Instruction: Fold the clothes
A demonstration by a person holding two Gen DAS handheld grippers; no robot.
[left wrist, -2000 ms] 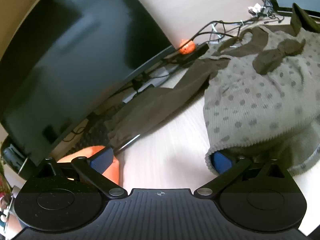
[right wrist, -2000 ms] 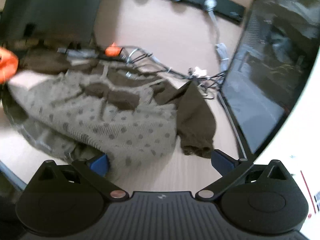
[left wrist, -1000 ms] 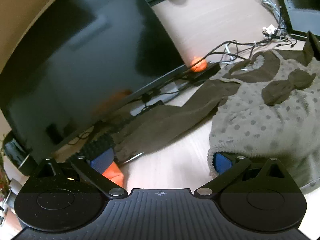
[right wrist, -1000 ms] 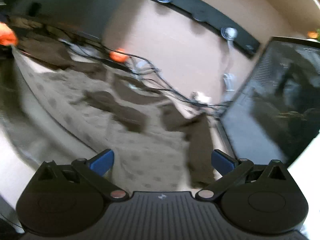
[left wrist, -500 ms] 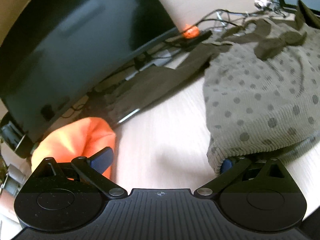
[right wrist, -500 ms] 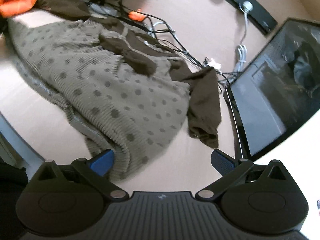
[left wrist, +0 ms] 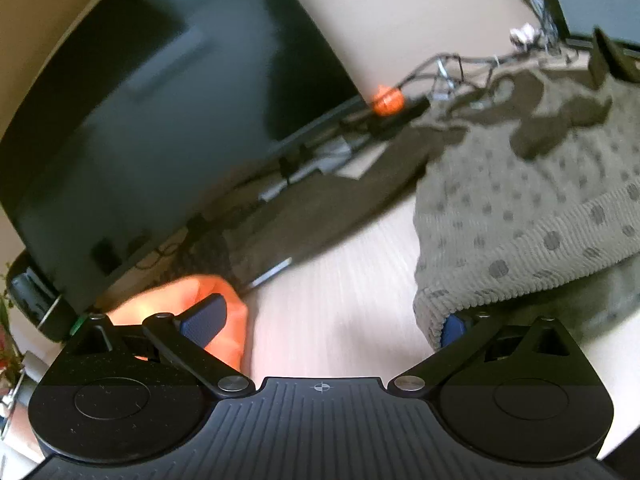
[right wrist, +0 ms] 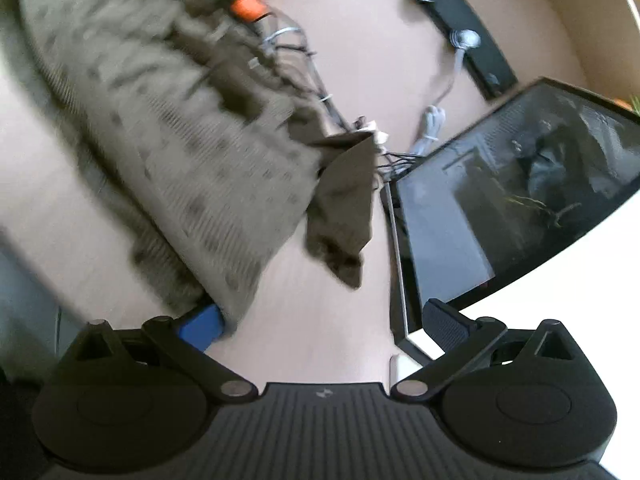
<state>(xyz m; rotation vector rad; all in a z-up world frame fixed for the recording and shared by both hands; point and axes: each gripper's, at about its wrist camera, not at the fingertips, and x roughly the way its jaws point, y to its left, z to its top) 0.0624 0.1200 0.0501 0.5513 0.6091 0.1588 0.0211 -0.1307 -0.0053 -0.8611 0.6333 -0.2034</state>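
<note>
A ribbed, corduroy-like dress [left wrist: 532, 216] in grey-tan with darker round dots lies spread on the pale wood-grain worktop [left wrist: 340, 292]. Its long sleeves and a bow [left wrist: 560, 128] near the neckline are a plain, darker brown cloth. One sleeve [left wrist: 320, 208] stretches flat toward the foot of a large dark monitor [left wrist: 160, 120]; the other sleeve [right wrist: 344, 216] lies crumpled beside a second dark screen [right wrist: 520, 184].

The left gripper [left wrist: 328, 320] has its jaws spread wide. Its right blue pad is tucked under the dress's rolled hem corner, mostly covered by the fabric, while the left pad sits in front of a soft orange cloth [left wrist: 224, 312], whose shape is partly hidden by the gripper.

The right gripper [right wrist: 320, 320] also stands with jaws wide apart. Its left blue pad touches the lower edge of the dress, where the cloth overlaps the pad; its right pad is clear of the dress, near the base of the screen.

A tangle of thin black and grey cables [left wrist: 460, 76] and a small orange object [left wrist: 386, 100] lie behind the neckline. Both views are motion-blurred, the right wrist view heavily, so the dots smear there and the hem's exact fold is hard to make out.
</note>
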